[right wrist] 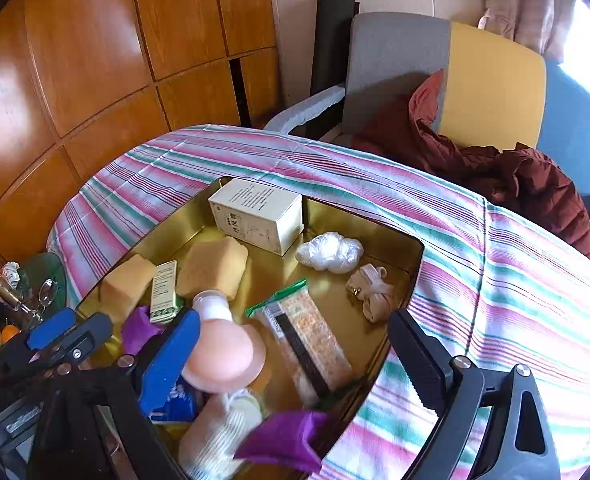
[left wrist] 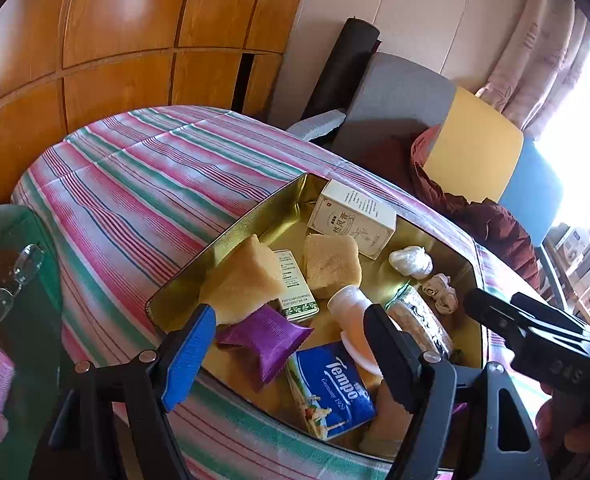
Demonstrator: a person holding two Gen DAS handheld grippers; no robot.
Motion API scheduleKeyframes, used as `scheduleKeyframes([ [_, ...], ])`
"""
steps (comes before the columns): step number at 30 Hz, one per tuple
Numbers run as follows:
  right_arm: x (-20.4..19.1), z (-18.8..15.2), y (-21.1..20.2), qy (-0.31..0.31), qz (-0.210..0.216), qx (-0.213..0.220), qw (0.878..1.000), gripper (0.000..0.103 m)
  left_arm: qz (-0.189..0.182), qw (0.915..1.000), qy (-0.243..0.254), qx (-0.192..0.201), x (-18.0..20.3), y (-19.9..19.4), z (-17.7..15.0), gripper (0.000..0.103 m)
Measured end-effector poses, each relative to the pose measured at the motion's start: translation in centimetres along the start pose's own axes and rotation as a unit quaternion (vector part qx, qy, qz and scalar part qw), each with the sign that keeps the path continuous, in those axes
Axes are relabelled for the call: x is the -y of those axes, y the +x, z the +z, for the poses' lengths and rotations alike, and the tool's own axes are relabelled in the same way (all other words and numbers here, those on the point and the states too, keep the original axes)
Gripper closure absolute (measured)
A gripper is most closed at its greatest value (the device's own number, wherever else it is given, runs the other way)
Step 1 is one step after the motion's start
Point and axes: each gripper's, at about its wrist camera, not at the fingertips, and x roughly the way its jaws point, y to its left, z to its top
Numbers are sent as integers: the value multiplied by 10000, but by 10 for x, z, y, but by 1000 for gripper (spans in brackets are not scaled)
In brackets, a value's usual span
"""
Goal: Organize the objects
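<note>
A gold tin tray on the striped table holds several things: a white box, two yellow sponges, a purple packet, a Tempo tissue pack, a pink-capped white bottle and a clear zip bag. My left gripper hovers open over the tray's near part, pressing on nothing. My right gripper stands wide open above the bottle and bag. A second purple packet lies loose at the tray's near rim below its fingers.
Crumpled plastic and a beige fabric piece lie in the tray's far right. The striped cloth is bare to the right. An armchair with a maroon jacket stands behind. A green glass side table with glasses is at left.
</note>
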Motion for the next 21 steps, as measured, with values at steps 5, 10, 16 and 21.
scheduleKeyframes([
  [5,-4,-8,-15,63,-61,70,9999,2,145,9995,249,103,8,-11,-1,26],
  [10,-7,-14,-24,97,-121,65,9999,0,374,9979,479,226,15,-20,-1,26],
  [16,-10,-19,-30,130,-296,31,9995,0,536,9966,529,330,14,-29,0,26],
  [21,-12,-21,-35,247,-418,31,9988,0,657,9957,518,390,12,-35,3,26],
])
